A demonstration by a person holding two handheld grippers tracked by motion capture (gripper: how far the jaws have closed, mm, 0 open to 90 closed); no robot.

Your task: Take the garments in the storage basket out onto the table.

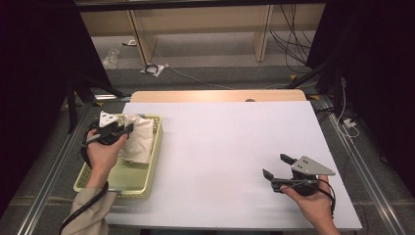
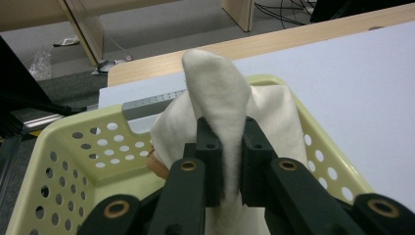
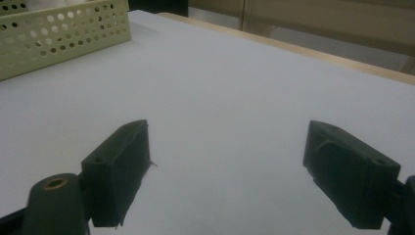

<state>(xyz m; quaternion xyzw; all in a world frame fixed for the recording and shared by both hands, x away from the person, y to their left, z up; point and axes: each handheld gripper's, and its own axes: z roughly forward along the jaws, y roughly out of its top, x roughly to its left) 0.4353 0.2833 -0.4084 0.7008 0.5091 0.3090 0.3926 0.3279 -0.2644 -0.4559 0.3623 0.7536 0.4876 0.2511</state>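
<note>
left gripper (image 2: 229, 161) pinches a fold of the white cloth (image 2: 215, 103) that lies in the pale yellow perforated basket (image 2: 63, 161) at the table's left, apparently to lift it out, while right gripper (image 3: 227, 171) rests spread wide and empty on the white tabletop (image 1: 235, 142)

Place: a lab or test room set up for recording.
Table: white sheet (image 1: 235, 156) laid over a wooden top (image 1: 218, 95), framed by aluminium rails (image 1: 364, 176).
Surroundings: black curtains (image 1: 29, 73) at both sides.
Floor: grey carpet with loose cables (image 1: 288, 41) and plain wooden furniture legs (image 1: 262, 32).
</note>
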